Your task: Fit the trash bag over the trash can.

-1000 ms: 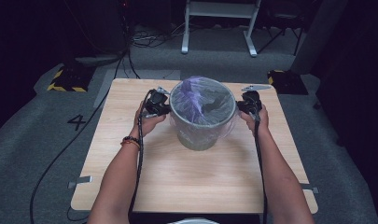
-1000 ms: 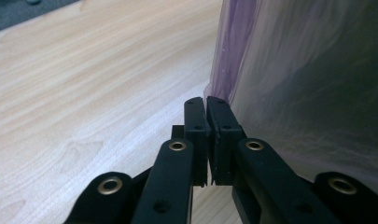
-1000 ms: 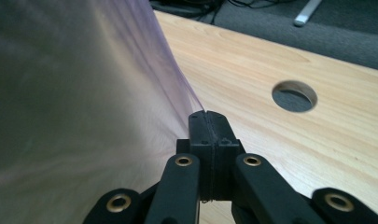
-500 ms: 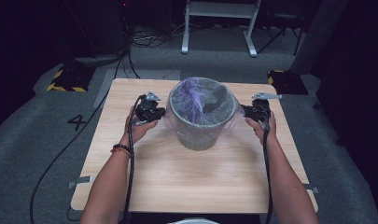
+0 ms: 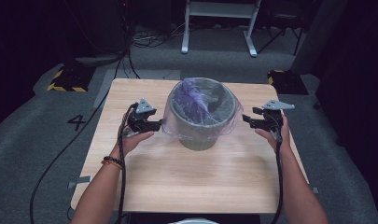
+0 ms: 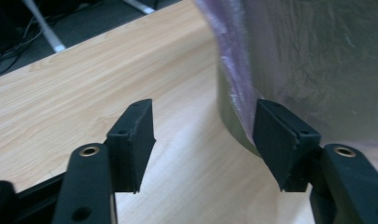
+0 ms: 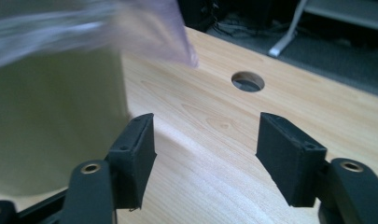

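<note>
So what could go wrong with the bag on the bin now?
The purple plastic bag hangs loosely over the rim of the grey bin, and both the left gripper and right gripper have just been opening, with nothing between the jaws. It may slip back inside. The left gripper is close enough to snag the film.

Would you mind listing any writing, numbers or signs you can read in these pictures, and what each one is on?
"4": dark figure on the grey carpet, left of the table.
Nothing readable on the bin, its plastic bag, the grippers or the yellow-and-black striped block.
</note>
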Demonstrator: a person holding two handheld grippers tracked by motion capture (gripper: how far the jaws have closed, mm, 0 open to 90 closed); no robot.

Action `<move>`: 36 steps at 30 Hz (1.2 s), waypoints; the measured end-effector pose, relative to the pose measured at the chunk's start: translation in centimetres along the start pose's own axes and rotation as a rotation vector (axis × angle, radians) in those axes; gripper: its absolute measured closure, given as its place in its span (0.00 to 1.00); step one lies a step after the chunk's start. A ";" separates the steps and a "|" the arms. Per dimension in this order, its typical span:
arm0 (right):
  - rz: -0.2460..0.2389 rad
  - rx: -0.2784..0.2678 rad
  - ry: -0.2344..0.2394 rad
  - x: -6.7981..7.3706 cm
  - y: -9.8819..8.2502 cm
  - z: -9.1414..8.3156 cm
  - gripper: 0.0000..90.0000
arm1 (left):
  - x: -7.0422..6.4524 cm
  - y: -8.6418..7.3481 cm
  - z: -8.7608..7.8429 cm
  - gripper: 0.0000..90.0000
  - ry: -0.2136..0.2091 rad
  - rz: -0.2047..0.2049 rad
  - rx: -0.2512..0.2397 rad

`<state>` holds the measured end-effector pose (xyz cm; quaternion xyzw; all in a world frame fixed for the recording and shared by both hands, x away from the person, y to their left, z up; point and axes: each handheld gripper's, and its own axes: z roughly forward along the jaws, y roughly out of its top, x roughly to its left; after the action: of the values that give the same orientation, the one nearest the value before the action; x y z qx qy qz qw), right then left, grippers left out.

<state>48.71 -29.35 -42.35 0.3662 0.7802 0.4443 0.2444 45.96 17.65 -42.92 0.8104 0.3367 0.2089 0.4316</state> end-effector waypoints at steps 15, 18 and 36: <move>-0.189 -0.133 0.264 5.6 1.8 -2.8 0.25 | -4.6 -0.4 -1.9 0.24 -0.134 0.133 -0.048; -0.214 -0.124 0.288 6.5 1.9 -2.8 0.24 | -5.4 -0.4 -1.8 0.23 -0.159 0.148 -0.056; -0.261 -0.136 0.259 8.2 1.7 -1.7 0.99 | -5.5 0.6 0.2 0.95 -0.109 0.166 -0.038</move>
<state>43.11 -23.15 -40.49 0.1843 0.8143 0.5038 0.2218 42.53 13.28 -42.77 0.8373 0.2404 0.2057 0.4459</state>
